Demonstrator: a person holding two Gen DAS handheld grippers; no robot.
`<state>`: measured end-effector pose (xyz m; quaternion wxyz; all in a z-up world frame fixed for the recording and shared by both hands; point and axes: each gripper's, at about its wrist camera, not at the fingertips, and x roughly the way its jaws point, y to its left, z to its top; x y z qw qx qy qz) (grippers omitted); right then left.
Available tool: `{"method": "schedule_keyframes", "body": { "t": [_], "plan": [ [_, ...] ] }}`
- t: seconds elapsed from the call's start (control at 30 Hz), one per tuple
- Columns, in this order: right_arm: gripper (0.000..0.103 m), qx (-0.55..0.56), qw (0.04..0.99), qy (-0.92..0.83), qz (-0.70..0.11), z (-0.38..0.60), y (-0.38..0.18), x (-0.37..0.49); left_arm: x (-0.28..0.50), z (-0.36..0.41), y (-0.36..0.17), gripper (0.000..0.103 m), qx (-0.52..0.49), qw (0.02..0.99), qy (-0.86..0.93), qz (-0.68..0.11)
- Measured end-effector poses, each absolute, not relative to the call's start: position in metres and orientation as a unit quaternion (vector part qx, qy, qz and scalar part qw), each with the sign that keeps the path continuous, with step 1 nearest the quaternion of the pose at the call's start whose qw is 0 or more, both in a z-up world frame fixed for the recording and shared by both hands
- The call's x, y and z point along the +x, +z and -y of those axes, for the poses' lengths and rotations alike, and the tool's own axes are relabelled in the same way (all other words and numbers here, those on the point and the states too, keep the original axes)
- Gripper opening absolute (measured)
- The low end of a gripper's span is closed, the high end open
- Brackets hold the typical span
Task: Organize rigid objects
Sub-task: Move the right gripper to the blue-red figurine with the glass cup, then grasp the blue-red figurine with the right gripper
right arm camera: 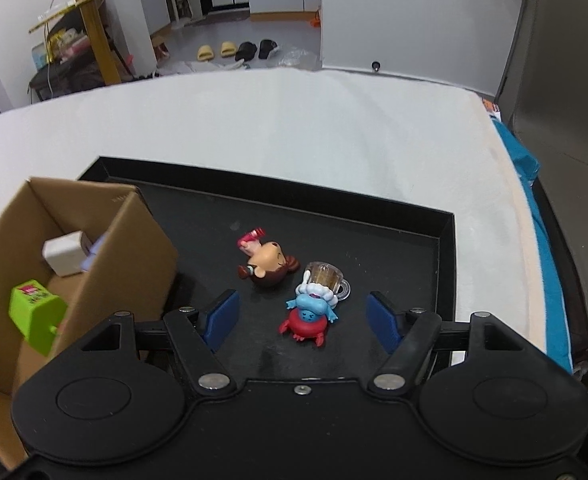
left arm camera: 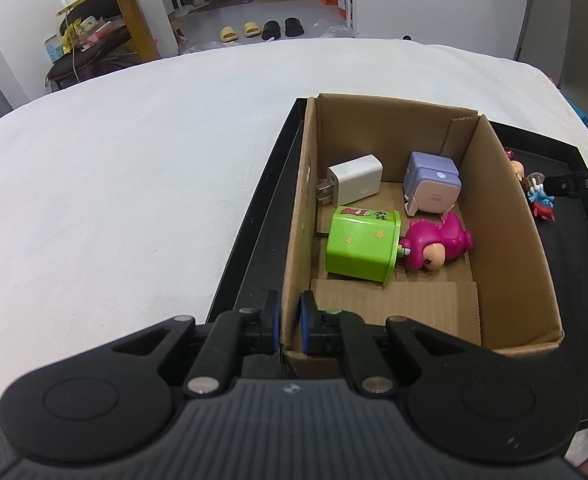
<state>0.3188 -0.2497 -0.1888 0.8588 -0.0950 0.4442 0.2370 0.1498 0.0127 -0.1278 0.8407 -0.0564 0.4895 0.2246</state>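
White-covered worktop (right arm camera: 333, 128) carries a black tray (right arm camera: 443, 240); cluttered room behind.

Right hand-held gripper (right arm camera: 299, 320): spread wide, empty, hanging above the tray, blue figure on a red crab (right arm camera: 309, 316) roughly between the pads, nothing touching. A tiny clear mug (right arm camera: 327, 278) sits touching that figure's far side; the brown-haired doll (right arm camera: 268, 266) lies just beside it to the left.

Left hand-held gripper (left arm camera: 288, 326): pinching the near-left wall of the cardboard box (left arm camera: 505, 240), steadying it. Already inside: white charger (left arm camera: 357, 184), purple charger (left arm camera: 431, 186), green cube (left arm camera: 359, 246), pink dino figure (left arm camera: 437, 244).

Risks:
- closing on the crab figure may catch the mug or knock it away
- rounded glossy toy, could squirt out of flat pads
- a wide sweep left clips the doll or the box wall
- thin cardboard wall may buckle if the left grip twists
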Motion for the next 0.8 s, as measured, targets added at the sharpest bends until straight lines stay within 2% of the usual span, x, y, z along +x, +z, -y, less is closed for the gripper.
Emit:
{"method": "schedule_keyframes", "body": {
  "t": [0.63,0.67,0.7,0.8],
  "plan": [
    [0.063,-0.134,0.853,0.228,-0.451,0.236,-0.233,0.331,0.150,-0.010,-0.129,0.011,-0.053,0.841,0.238,-0.484],
    [0.055,-0.127,0.852,0.232,-0.452,0.237,-0.232,0.332,0.150,-0.010,-0.129,0.011,-0.053,0.840,0.238,-0.484],
    [0.040,-0.128,0.852,0.233,-0.451,0.238,-0.231,0.331,0.150,-0.011,-0.128,0.011,-0.055,0.841,0.238,-0.483],
    [0.037,-0.134,0.847,0.235,-0.457,0.238,-0.228,0.326,0.150,-0.010,-0.129,0.011,-0.054,0.841,0.239,-0.483]
  ]
}}
